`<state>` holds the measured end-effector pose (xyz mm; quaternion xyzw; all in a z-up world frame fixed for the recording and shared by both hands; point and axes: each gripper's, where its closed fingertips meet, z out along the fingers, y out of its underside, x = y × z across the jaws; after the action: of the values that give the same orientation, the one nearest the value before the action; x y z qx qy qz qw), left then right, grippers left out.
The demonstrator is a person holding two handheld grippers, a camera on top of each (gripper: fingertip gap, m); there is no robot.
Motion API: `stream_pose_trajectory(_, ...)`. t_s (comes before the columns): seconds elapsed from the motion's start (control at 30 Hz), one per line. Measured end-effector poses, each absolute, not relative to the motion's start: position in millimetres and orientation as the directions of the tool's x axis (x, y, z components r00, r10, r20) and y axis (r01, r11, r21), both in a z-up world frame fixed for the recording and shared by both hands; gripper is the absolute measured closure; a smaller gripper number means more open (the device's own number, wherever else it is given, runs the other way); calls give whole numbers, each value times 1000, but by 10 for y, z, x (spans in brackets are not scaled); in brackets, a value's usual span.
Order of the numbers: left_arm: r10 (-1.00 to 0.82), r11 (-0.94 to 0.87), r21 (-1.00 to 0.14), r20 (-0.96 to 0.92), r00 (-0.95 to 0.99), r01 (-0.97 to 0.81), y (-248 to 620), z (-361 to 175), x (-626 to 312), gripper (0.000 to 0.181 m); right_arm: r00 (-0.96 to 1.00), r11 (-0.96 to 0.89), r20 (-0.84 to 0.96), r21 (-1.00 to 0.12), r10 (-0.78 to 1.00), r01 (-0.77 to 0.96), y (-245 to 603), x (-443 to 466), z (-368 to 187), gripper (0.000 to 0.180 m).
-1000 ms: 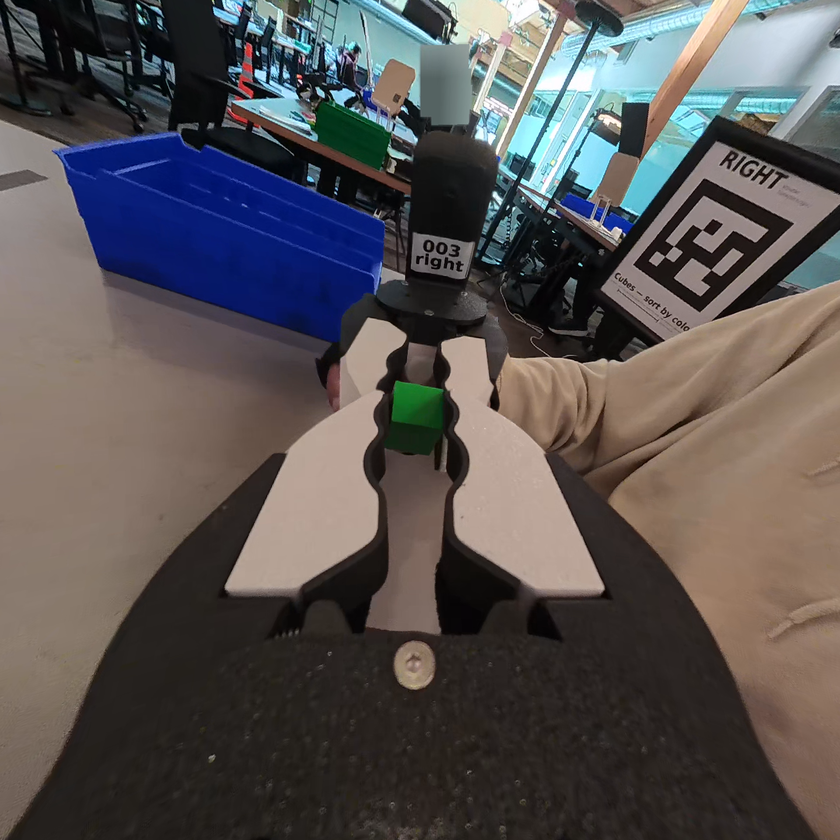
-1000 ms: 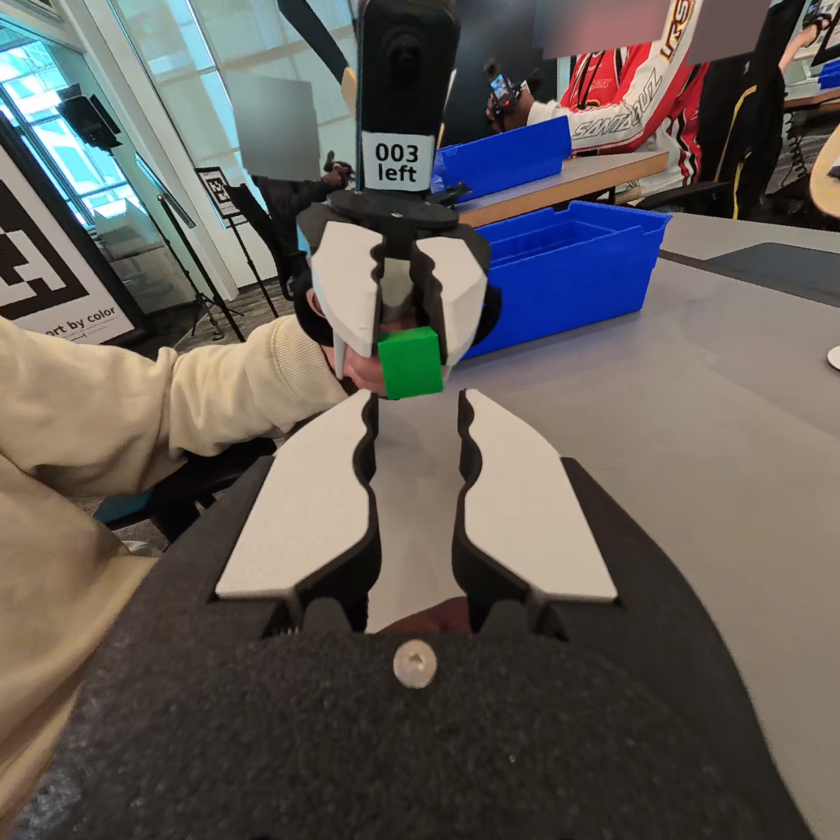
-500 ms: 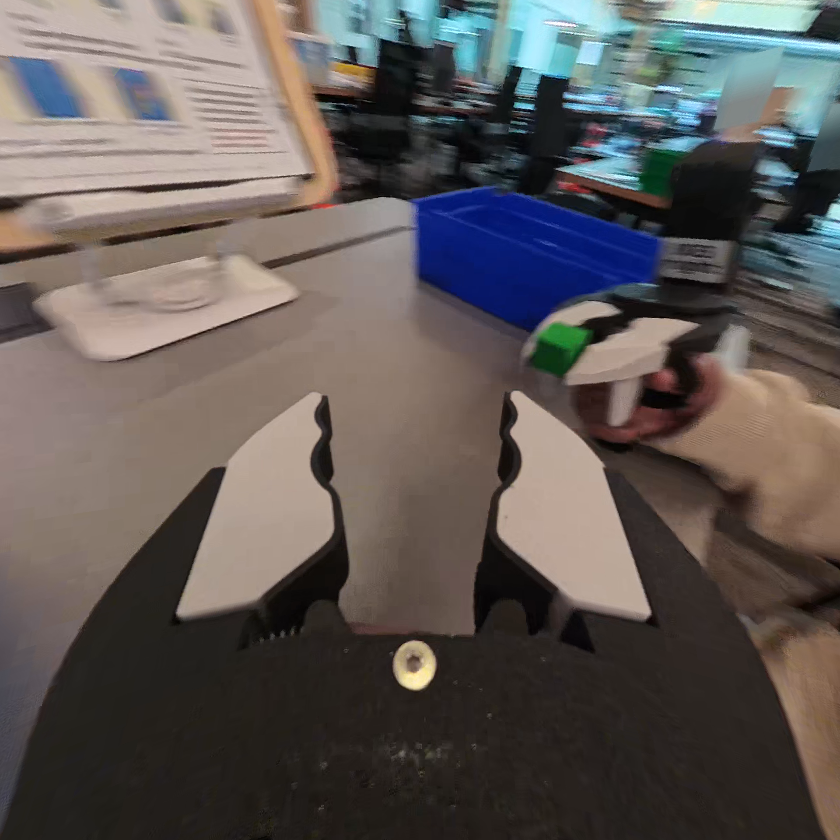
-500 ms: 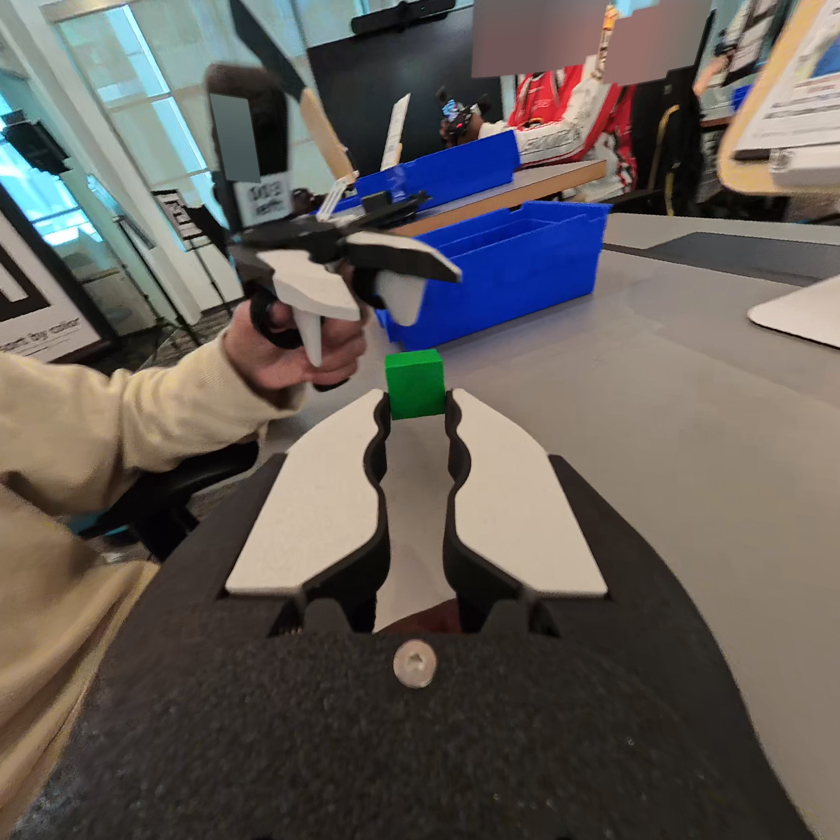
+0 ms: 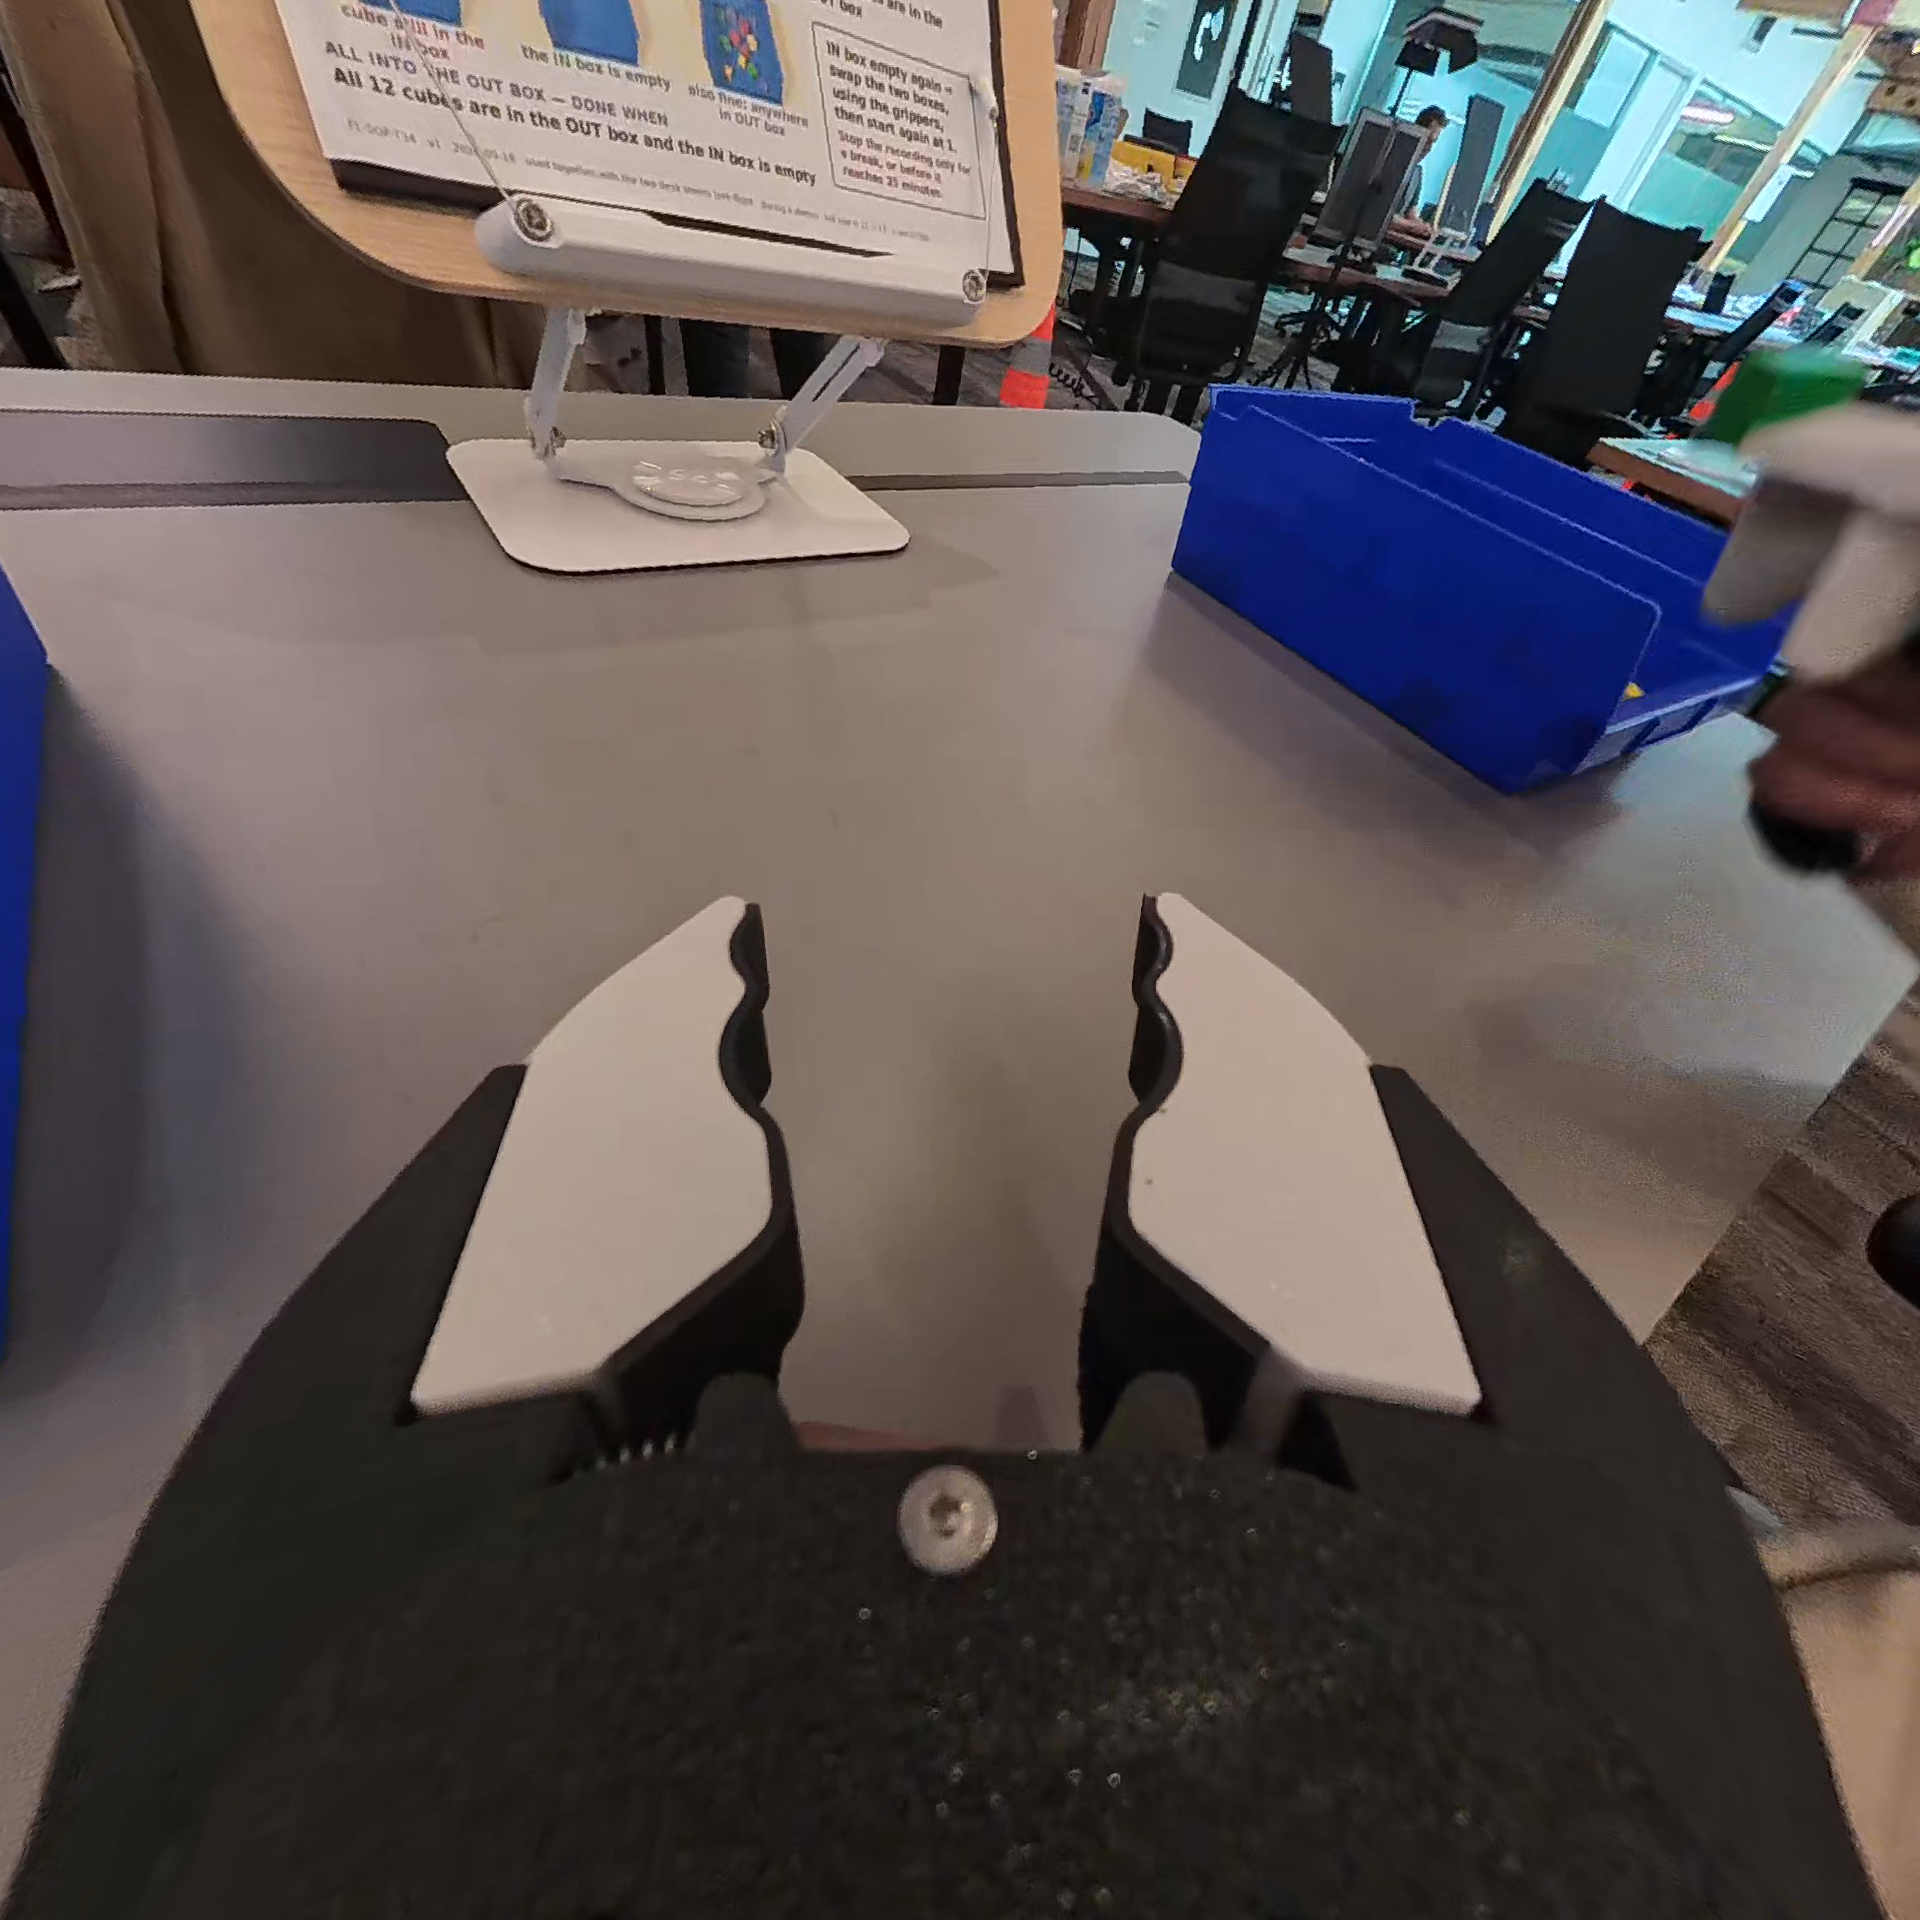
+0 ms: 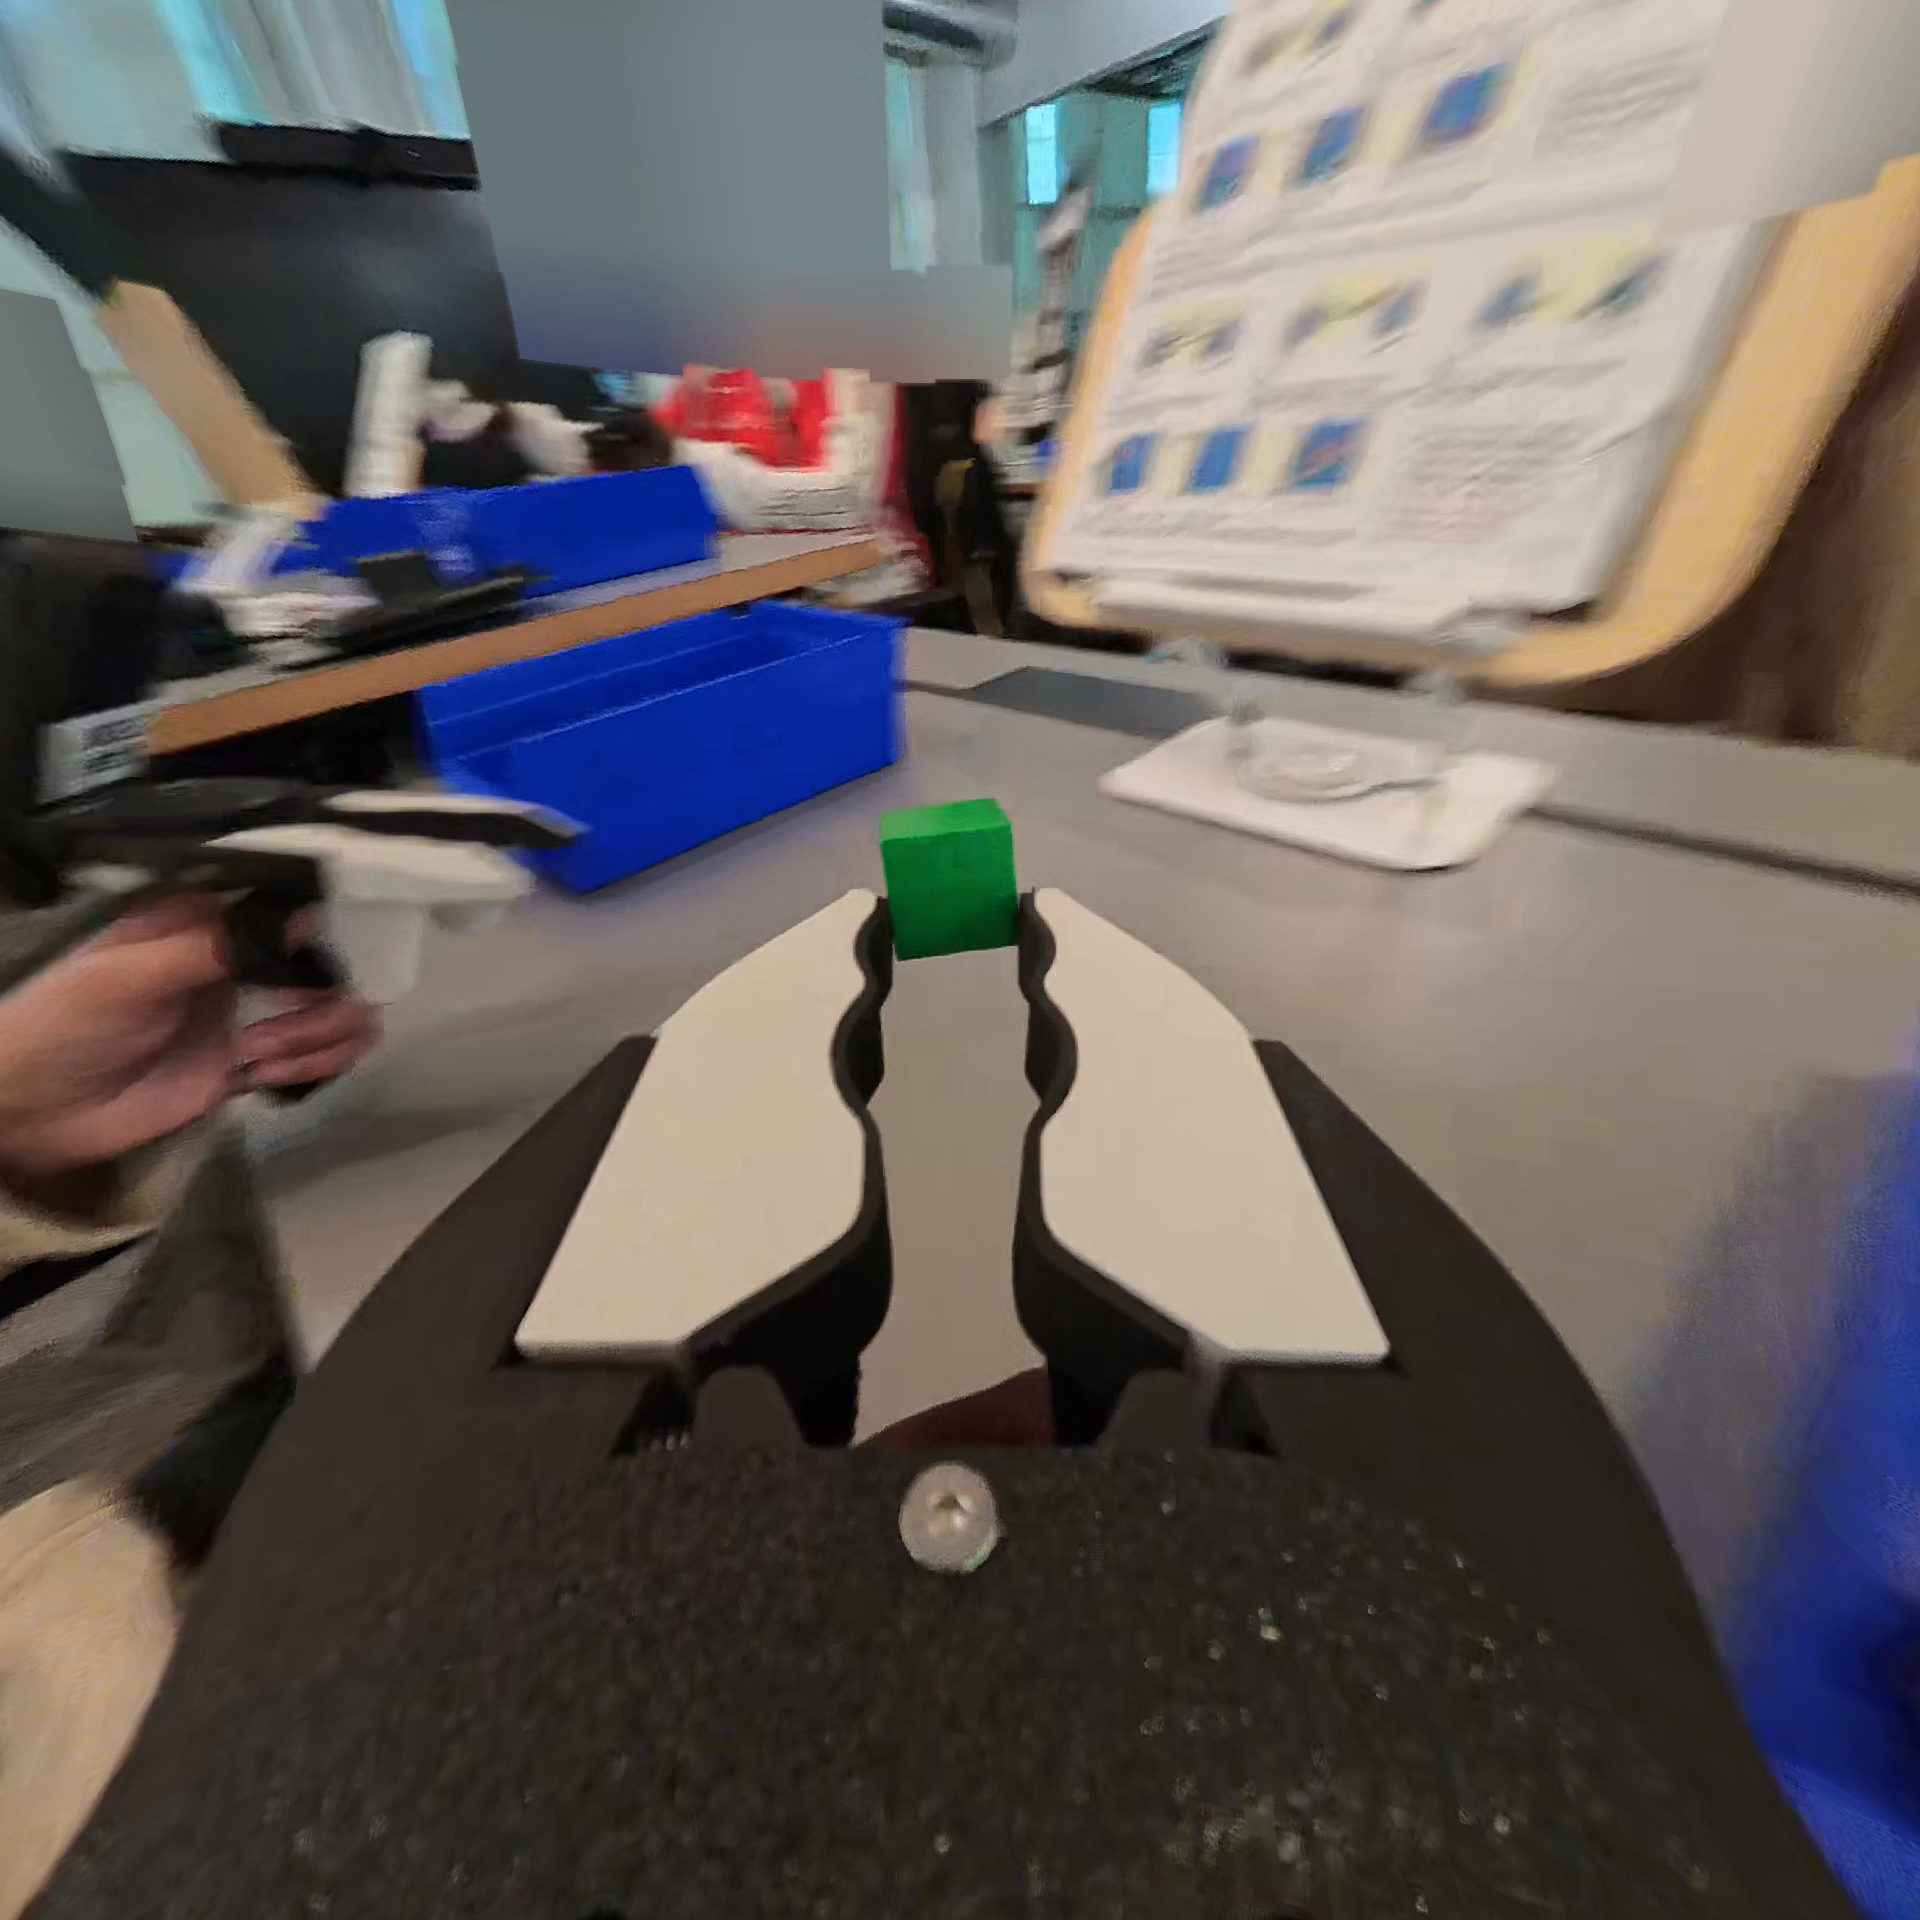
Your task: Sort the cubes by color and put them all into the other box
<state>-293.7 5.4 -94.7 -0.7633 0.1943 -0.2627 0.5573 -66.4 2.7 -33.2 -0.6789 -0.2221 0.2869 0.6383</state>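
Handed over: green cube [image 6: 948, 891] now clamped in right tongs [image 6: 951, 914], left tongs [image 5: 948, 914] apart, empty; boxing next.

My fingers [image 5: 644, 1153] are matt white plastic on a rough, grainy black body. The green cube [image 6: 948, 878] looks smooth and matt, the blue box [image 5: 1455, 592] glossy plastic, the worktop [image 5: 623, 727] smooth grey.

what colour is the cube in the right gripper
Green. The cube shows best in the right wrist view.
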Motion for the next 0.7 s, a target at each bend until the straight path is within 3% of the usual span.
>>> stream_pose_trajectory(0.1, -592, -284, -958, 149, 792, -32, 42, -925, -2934, 114, 911, -157, -49, -987, 410, 18, 488, 353, 36, 157)
stream_pose_trajectory(0.2, -610, -293, -955, 158, 776, -36, 22, -921, -2876, 115, 956, -398, 78, -897, 284, 192, 1109, 1195, -182, 157)
stream_pose_trajectory(0.3, -625, -293, -955, 148, 767, -55, 10, -945, -2817, 115, 953, -685, 45, -685, 299, 247, 1725, 1599, -873, 156)
stream_pose_trajectory(0.43, -632, -305, -950, 145, 761, -73, 8, -986, -2740, 115, 961, -837, -25, -498, 276, 227, 2275, 1740, -1461, 156)
stream_pose_trajectory(0.7, -650, -287, -949, 90, 755, -134, -10, -1038, -2657, 115, 948, -888, -109, -396, 299, 234, 2527, 1536, -1862, 157)
